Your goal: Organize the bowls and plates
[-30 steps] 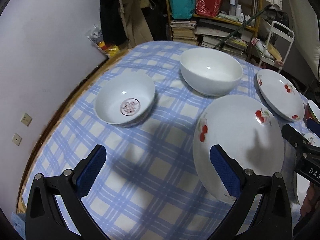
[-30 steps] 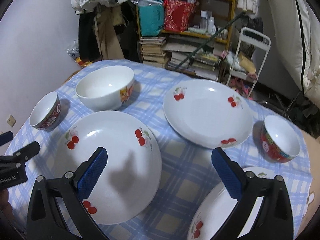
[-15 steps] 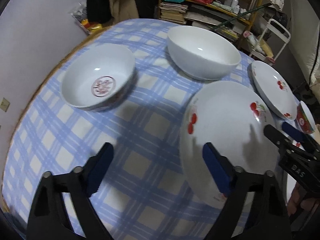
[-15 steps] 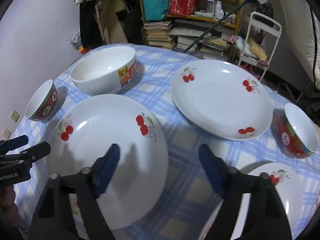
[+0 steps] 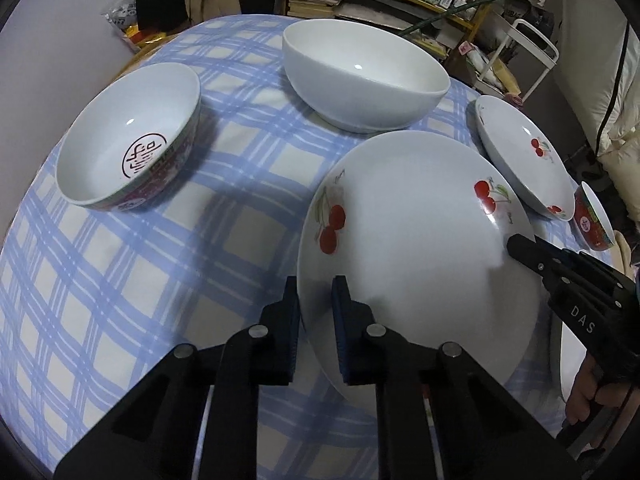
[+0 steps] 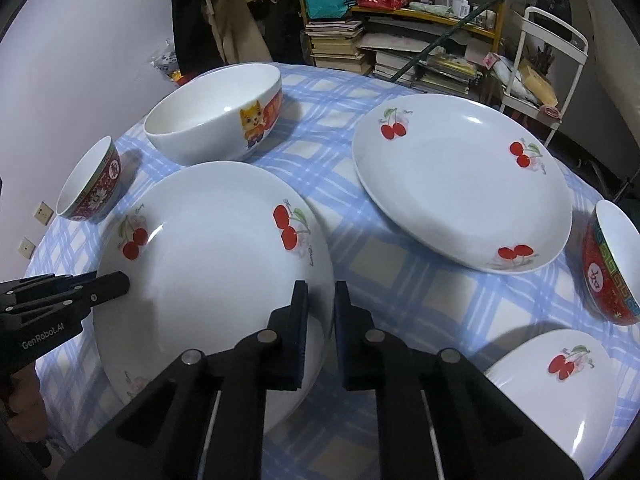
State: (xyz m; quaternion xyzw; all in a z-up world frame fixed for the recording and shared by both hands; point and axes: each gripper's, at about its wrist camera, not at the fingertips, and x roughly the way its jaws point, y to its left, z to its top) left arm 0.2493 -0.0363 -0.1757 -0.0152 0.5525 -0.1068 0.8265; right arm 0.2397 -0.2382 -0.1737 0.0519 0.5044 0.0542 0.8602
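Indoor light, dimmish and cool, coming from above. Small white glints on the big plain white ceramic bowl (image 5: 366, 76) and the round white cherry-print plate (image 6: 212, 264). Soft dark shadows fall on the blue-and-white checked tablecloth (image 5: 120, 272), beside the bowls and under that plate (edges diffuse, not crisp). Strong fisheye bending: table curves, black vignette in all corners. The cluttered yellow-framed bookshelf (image 6: 400, 40) is murky. Foreground sharp, no motion blur.
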